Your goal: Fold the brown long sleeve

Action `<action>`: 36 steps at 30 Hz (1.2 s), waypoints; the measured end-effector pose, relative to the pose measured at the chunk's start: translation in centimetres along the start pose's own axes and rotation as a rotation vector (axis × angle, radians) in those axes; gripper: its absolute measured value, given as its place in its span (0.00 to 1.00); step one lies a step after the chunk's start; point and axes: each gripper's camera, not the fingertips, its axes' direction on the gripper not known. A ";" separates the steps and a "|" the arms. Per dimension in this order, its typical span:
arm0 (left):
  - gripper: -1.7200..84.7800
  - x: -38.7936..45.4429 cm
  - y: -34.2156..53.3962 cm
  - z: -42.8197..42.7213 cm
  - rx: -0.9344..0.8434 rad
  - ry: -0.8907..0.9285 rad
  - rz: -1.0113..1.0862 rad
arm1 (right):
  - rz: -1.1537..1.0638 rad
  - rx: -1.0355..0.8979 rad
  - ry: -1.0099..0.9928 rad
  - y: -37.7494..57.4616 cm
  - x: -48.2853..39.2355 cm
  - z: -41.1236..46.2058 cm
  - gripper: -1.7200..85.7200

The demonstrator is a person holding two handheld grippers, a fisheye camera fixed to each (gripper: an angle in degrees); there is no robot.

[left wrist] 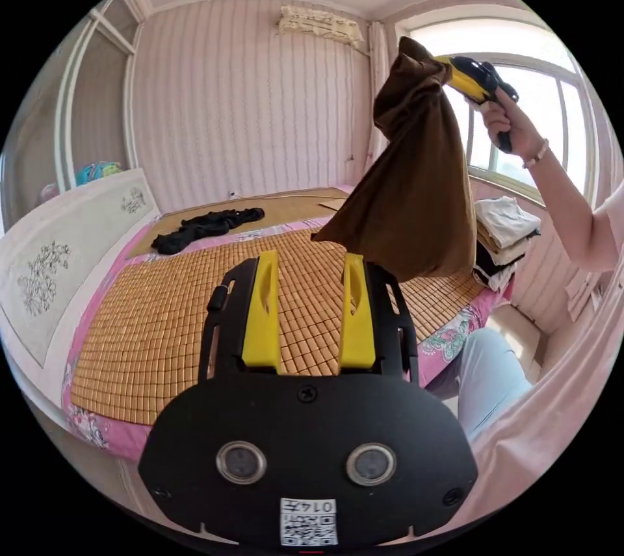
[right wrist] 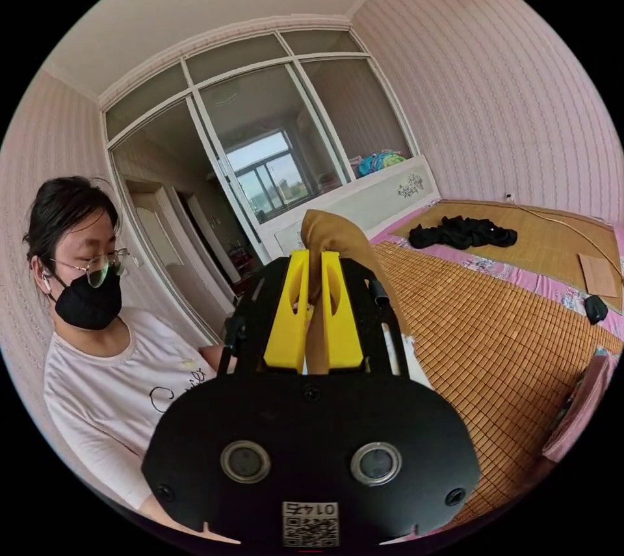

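The brown long sleeve (left wrist: 416,192) hangs bunched in the air above the bed's bamboo mat (left wrist: 162,322). In the left gripper view the right gripper (left wrist: 448,72) holds it high by one end, in front of the window. My left gripper (left wrist: 310,260) is open, low over the mat, with nothing between its yellow jaws. In the right gripper view the right gripper (right wrist: 313,257) is shut on a fold of the brown long sleeve (right wrist: 331,234), which bulges above the jaws and trails down behind them.
A black garment (left wrist: 205,226) lies crumpled at the far side of the bed. Folded clothes (left wrist: 504,231) are stacked under the window. A white cabinet (left wrist: 58,257) flanks the bed. A person in a white shirt (right wrist: 110,387) stands beside the bed.
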 end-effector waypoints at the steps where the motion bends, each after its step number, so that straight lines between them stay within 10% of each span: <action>1: 0.18 -3.3 0.9 -1.7 -0.002 -0.042 -0.078 | 0.000 0.010 0.007 -0.5 0.3 1.4 0.04; 8: 0.17 -11.2 7.6 -2.3 -0.112 -0.035 -0.334 | 0.298 0.208 0.198 5.3 7.4 9.8 0.04; 16: 0.16 -10.4 12.6 9.3 -0.486 0.108 -0.458 | 0.915 -0.283 0.453 25.9 20.7 12.2 0.02; 29: 0.15 -19.5 8.3 19.5 -0.607 -0.091 -0.474 | 0.586 -0.662 0.768 20.9 27.3 19.3 0.15; 36: 0.11 -20.2 7.5 22.7 -0.772 -0.128 -0.460 | 0.758 -0.810 0.742 22.3 34.3 21.2 0.13</action>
